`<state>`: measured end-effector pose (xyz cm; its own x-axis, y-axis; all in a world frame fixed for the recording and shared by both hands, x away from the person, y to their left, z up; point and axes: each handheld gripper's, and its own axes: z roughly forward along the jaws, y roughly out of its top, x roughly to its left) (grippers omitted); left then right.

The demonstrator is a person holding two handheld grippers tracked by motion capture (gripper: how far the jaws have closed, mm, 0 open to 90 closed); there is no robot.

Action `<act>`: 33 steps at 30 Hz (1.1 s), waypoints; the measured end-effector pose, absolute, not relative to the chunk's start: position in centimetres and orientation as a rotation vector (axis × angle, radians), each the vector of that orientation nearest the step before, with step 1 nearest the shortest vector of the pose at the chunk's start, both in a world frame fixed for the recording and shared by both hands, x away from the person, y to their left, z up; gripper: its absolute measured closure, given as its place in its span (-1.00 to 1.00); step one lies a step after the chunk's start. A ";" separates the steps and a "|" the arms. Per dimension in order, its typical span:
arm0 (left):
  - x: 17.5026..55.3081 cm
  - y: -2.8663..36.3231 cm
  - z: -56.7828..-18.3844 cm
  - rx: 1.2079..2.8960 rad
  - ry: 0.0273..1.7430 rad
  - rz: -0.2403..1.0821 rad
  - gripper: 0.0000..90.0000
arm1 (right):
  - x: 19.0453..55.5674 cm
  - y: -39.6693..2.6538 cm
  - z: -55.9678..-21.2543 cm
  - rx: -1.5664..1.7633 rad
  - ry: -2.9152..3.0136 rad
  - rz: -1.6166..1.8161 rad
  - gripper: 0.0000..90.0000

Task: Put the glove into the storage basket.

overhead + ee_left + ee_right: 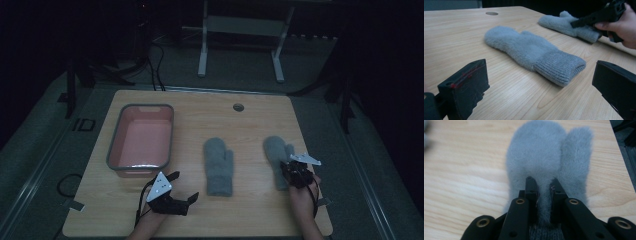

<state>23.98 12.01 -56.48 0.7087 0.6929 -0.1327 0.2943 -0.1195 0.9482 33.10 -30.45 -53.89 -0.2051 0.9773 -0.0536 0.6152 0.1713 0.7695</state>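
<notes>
Two grey woolly mittens lie flat on the wooden table. The middle mitten (pixel 218 165) (pixel 531 52) rests with its ribbed cuff toward the front edge. My left gripper (pixel 185 186) (pixel 541 75) stands open near the front left, its jaws wide apart and pointing at that cuff, touching nothing. The right mitten (pixel 276 150) (pixel 541 152) lies near the table's right side, thumb on its right. My right gripper (pixel 292 167) (pixel 543 182) is shut on it, pinching a fold of fleece just above the cuff. The left gripper view also catches the right gripper (pixel 584 22) on that mitten (pixel 564 23).
A pink basin (pixel 114 145) with a grey rim stands at the left of the table, nothing visible inside. A round cable hole (pixel 238 107) sits near the far edge. Dark floor, cables and a white stand frame (pixel 202 45) lie beyond the table.
</notes>
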 end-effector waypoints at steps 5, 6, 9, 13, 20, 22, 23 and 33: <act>24.0 12.0 -56.4 1.690 0.785 0.392 -0.98 | 32.8 -29.0 -52.1 1.561 1.827 0.902 0.81; 24.0 12.0 -56.3 1.693 0.782 0.394 -0.98 | 32.7 -28.6 -51.8 1.564 1.817 0.914 0.81; 24.0 12.0 -56.3 1.696 0.778 0.398 -0.98 | 32.6 -27.4 -51.0 1.546 1.819 0.932 0.81; 24.1 12.1 -56.1 1.698 0.776 0.403 -0.98 | 32.5 -25.7 -49.6 1.539 1.814 0.971 0.81; 24.1 12.1 -55.9 1.684 0.773 0.406 -0.98 | 31.7 -21.7 -47.9 1.533 1.812 1.086 0.81; 24.0 12.2 -55.8 1.687 0.770 0.406 -0.98 | 31.3 -20.2 -47.8 1.509 1.837 1.087 0.81; 24.0 12.2 -55.8 1.689 0.771 0.410 -0.98 | 31.2 -19.5 -47.8 1.508 1.845 1.093 0.81; 23.5 12.3 -55.3 1.674 0.851 0.518 -0.98 | 30.6 -14.5 -48.2 1.567 1.844 1.134 0.81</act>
